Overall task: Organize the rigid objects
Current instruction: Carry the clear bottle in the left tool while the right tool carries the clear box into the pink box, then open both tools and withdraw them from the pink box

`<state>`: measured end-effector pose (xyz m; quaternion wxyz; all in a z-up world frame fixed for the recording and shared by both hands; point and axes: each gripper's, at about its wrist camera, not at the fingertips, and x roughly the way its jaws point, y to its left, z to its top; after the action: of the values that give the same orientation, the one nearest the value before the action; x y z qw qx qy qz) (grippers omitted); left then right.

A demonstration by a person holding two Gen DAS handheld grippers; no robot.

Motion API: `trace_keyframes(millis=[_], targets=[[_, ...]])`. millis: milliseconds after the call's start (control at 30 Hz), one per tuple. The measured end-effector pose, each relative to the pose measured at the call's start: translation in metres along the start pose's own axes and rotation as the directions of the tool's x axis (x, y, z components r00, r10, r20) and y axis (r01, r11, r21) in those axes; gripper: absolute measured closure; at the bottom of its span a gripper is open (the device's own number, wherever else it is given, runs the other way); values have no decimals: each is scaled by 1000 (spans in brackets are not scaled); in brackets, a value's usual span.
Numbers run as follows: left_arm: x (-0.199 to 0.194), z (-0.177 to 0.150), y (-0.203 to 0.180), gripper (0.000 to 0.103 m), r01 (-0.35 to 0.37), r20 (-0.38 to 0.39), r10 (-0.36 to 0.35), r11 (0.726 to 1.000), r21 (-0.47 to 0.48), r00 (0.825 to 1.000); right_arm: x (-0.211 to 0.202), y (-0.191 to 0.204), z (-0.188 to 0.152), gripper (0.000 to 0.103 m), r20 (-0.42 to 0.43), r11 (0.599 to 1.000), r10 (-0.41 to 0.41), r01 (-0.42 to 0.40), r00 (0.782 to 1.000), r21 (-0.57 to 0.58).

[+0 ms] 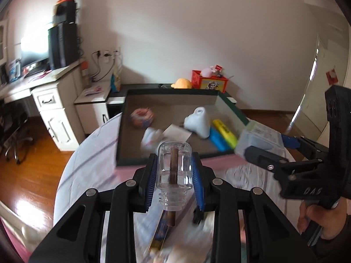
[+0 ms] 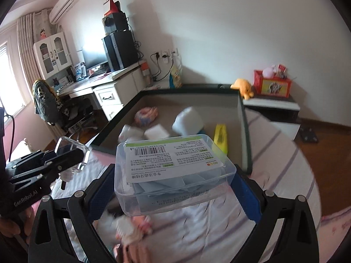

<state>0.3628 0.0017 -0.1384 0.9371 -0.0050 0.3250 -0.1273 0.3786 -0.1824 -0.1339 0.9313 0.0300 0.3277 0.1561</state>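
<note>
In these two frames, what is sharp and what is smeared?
Left wrist view: glass bottle crisp, tray contents and bedsheet motion-blurred, monitor glaring. Right wrist view: plastic box label readable, items beyond smeared, walls bowed by fisheye.

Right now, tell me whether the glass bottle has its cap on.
Cap off. The glass bottle, held in the left gripper, shows a bare threaded neck pointing back at the camera, with a brown stick poking out.

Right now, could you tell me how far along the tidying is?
Done: several items already lie in the dark tray, among them the yellow marker. In hand: the left gripper clamps a clear bottle; the right gripper clamps a clear plastic box. Left: placing both, plus blurred items on the bedspread.
</note>
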Motion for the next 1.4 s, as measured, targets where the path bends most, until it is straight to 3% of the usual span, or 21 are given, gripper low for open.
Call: trace_keyframes(millis=[100,267,567,633,667,733,833,900,1000,1133,1300,1400], targets=[[22,23,-12,73,-5,-5,5,999,45,1000,13,-5,16,5,2,1000,-23,23,1000,-11],[79,53,-13,73,-37,-77,43,997,69,996,49,-18,38,5,-18,996,-81,81,997,-21],[133,60,-6,71,-81,-167,89,995,52,982,97,-36,46,4,-52,990,-143,142,988,-16],[130,58,-5,59,-94,-165,101,994,50,981,100,-37,46,3,-67,989,-148,148,987,-5],[125,58,-5,53,-112,-154,118,993,48,981,98,-38,45,3,-66,988,-151,151,986,3],[112,57,-1,30,-140,-128,142,990,29,982,90,-38,45,2,-49,989,-147,148,988,10],[84,54,6,13,-136,-86,135,991,-6,987,66,-35,46,0,-15,990,-140,140,990,21],[56,48,5,8,-130,-33,129,991,-19,991,42,-28,44,0,20,991,-132,132,991,28],[13,38,-1,4,-144,45,144,990,-9,989,6,-11,40,0,72,991,-133,132,989,11],[-47,22,-10,0,-188,156,186,982,-4,970,-46,14,28,0,150,991,-136,137,979,-1],[-110,-8,-22,0,-191,228,191,981,-23,955,-109,45,1,0,243,984,-169,179,955,-17],[-146,-28,-33,0,-215,294,213,976,-24,932,-144,60,-20,0,292,979,-191,204,937,-15]])
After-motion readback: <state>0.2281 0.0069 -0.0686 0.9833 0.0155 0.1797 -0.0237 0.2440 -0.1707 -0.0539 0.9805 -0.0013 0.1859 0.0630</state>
